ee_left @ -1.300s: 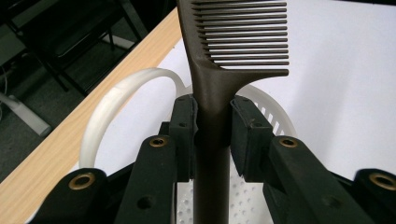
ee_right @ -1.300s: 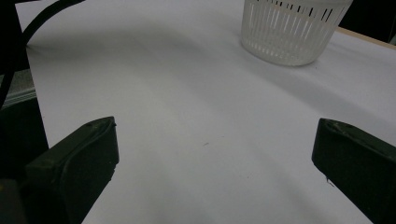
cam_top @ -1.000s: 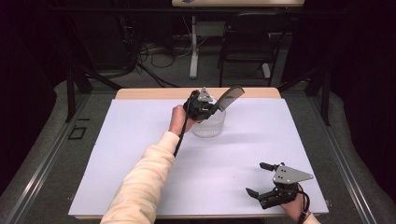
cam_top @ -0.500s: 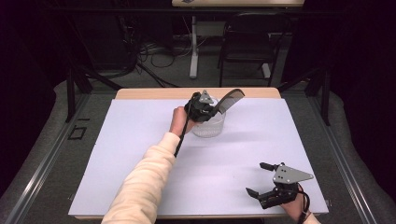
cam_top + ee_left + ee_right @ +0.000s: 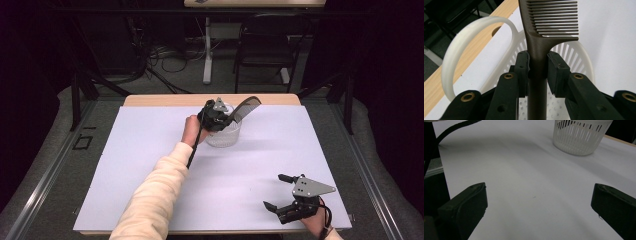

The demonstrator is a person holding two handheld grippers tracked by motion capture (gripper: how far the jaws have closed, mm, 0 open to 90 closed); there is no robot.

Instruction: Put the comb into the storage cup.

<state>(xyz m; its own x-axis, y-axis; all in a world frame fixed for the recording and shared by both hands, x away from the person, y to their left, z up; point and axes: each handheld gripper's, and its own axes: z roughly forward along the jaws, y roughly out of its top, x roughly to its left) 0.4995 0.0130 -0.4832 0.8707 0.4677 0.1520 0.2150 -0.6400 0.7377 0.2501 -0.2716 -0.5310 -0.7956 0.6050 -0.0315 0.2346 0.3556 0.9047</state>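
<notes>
left gripper [image 5: 537, 67]: I've clamped it on comb [image 5: 549, 22] handle, over basket [image 5: 579, 57]
right gripper [image 5: 287, 197]: jaws wide apart, empty, near table edge
risk: comb tilted, may catch rim and tip basket

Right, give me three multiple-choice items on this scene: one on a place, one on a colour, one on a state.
1. Where is the basket?
A. far side of the table, near the middle
B. near left corner
C. on the floor

2. What colour is the comb?
A. white
B. dark brown
C. red

3. How are the right hand-held gripper's jaws?
A. shut on the comb
B. shut on nothing
C. wide open, holding nothing

Answers:
1 A: the high view shows it close to the table's far edge.
2 B: the left gripper view shows its dark brown teeth and handle against the white basket, clamped in the left hand-held gripper.
3 C: the right gripper view shows bare table between them.
</notes>
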